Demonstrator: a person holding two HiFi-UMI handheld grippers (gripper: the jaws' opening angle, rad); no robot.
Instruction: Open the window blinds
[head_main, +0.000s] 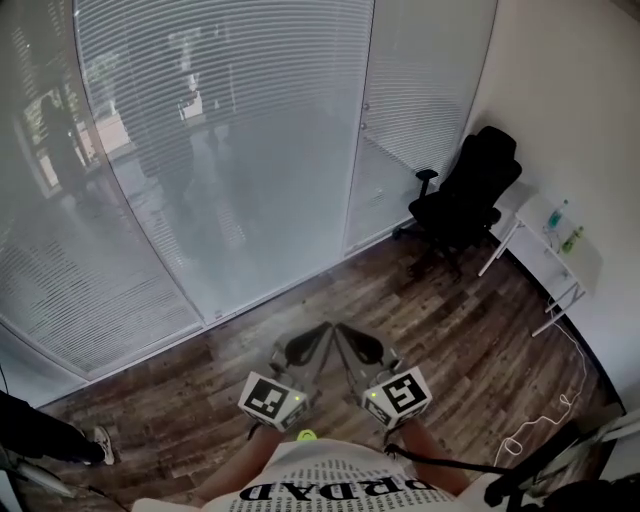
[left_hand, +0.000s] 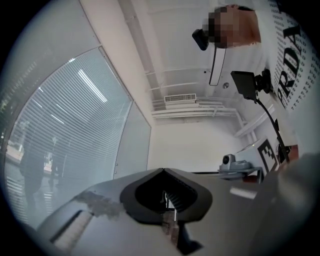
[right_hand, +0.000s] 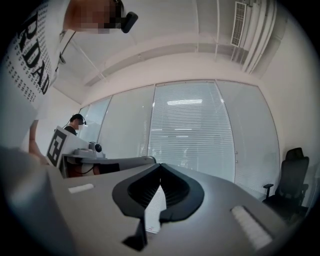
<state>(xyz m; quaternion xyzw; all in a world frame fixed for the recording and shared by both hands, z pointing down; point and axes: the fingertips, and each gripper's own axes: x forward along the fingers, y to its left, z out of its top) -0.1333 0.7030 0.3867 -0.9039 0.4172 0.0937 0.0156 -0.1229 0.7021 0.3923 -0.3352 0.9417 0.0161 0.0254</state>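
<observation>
Approach stage, I judge. Both tools are held in close to my body, pointing toward the glass wall.

- Left gripper (head_main: 318, 332): jaws shut tip to tip, nothing between them.
- Right gripper (head_main: 348, 333): also closed to a point and empty. The tips of the two tools sit just beside each other.
- Blinds (head_main: 230, 120): slats are closed across the curved glass panels ahead of me, well apart from both tools. They fill the middle of the right gripper view (right_hand: 192, 135) and the left side of the left gripper view (left_hand: 65, 125).
- I can make out no cord or wand. Small fittings (head_main: 364, 104) sit on the upright between two panels, but they are too small to identify. They could be the control, so I need to check up close.
- Office chair (head_main: 465, 195) and a white table (head_main: 545, 250) stand off to the right, clear of a straight line to the glass.
- A person's leg and shoe (head_main: 98, 442) are at the lower left.

How to do it well:
- Cross the wood floor (head_main: 430, 320) squarely.
- Find the control before committing either tool.
- Open only the jaws that will take the control, and only once they are near it.
- Keep the other tool off the glass.
- The panels reflect strongly, so depth is easy to misjudge. I should close in slowly.
</observation>
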